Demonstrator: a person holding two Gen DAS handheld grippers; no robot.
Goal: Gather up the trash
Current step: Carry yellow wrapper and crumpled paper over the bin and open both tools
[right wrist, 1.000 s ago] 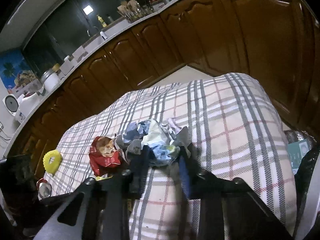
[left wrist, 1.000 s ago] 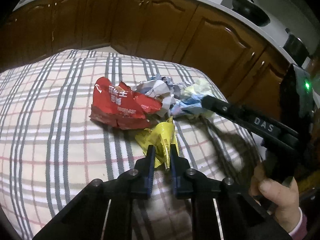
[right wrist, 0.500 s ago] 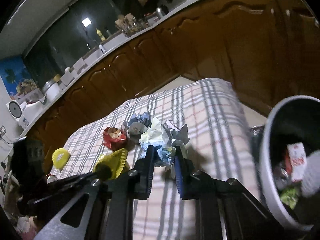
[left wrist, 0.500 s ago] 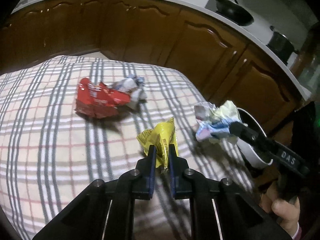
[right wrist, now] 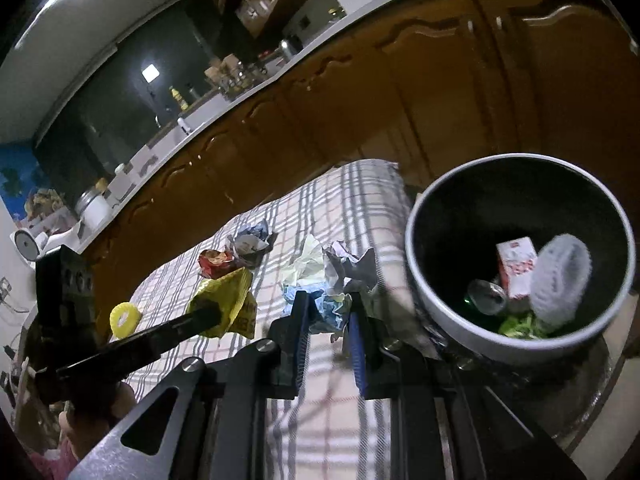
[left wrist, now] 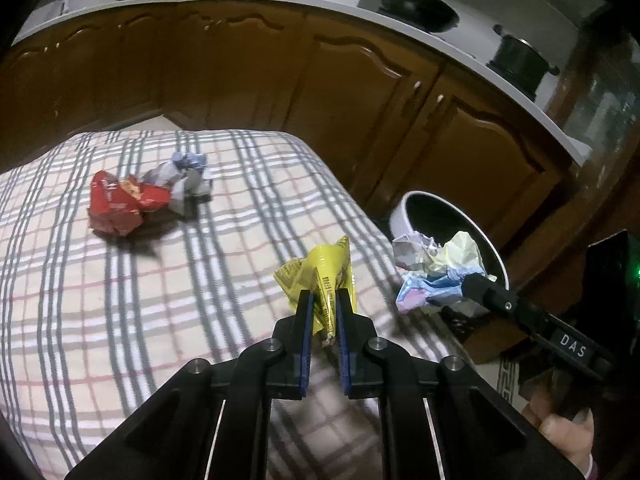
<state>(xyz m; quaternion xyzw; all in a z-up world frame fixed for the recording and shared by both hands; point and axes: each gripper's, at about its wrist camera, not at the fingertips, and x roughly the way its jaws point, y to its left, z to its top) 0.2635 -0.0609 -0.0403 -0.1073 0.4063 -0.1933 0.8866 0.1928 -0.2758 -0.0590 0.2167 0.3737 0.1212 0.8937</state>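
Left gripper [left wrist: 324, 304]: you are pinching the yellow wrapper [left wrist: 320, 276] between the pads, jaws pressed nearly together on its lower part, holding it in the air over the checked cloth [left wrist: 160, 300].
Right gripper [right wrist: 326, 312]: you are clamping the crumpled paper wad [right wrist: 320, 280], white and pale blue, jaws narrow around its lower folds; it is hanging just beside the bin's rim.
Bin [right wrist: 480, 332]: you are aiming at a round, dark-lined bin off the table's edge; a carton, a can and other scraps are lying inside.
Yellow wrapper, handling: you are dealing with thin, light, slick film; it is likely to slide out of a loose pinch, so a bunched fold is the safer hold.
Paper wad, handling: you are carrying something light and springy; loose flaps are sticking out, so hold it by the dense middle.
Still on the cloth: the red wrapper [left wrist: 120, 208] and another crumpled paper [left wrist: 184, 176] are lying touching each other, well apart from the bin.
Poor view: the yellow ring [right wrist: 125, 316] at the table's far side is probably not trash, though you are seeing it too small to tell.
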